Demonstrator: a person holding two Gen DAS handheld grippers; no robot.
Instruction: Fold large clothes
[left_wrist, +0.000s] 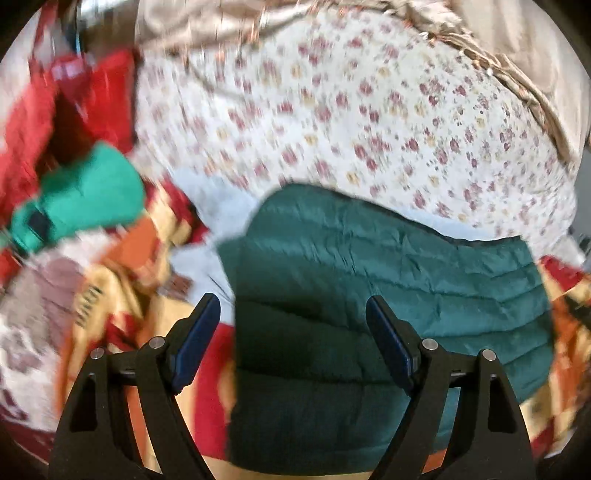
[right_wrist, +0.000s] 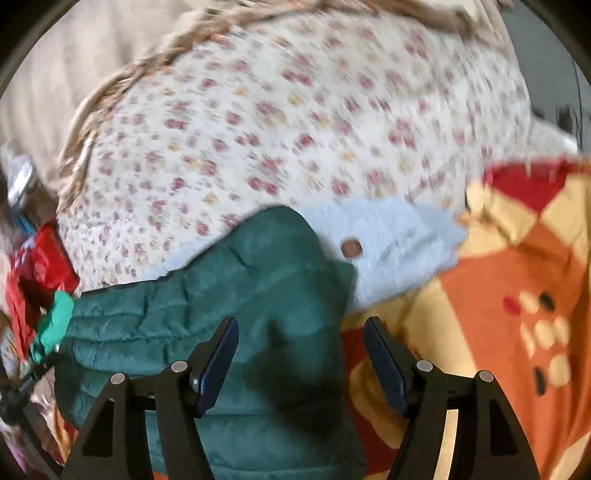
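- Here we see the floral bedspread (left_wrist: 332, 122) filling the far side.
- The dark green quilted jacket (left_wrist: 369, 295) lies near us, long axis running left to right.
- Our left gripper (left_wrist: 293, 332) hangs wide and empty over its left end.
- Our right gripper (right_wrist: 300, 354) gapes empty above its right edge, equally near.
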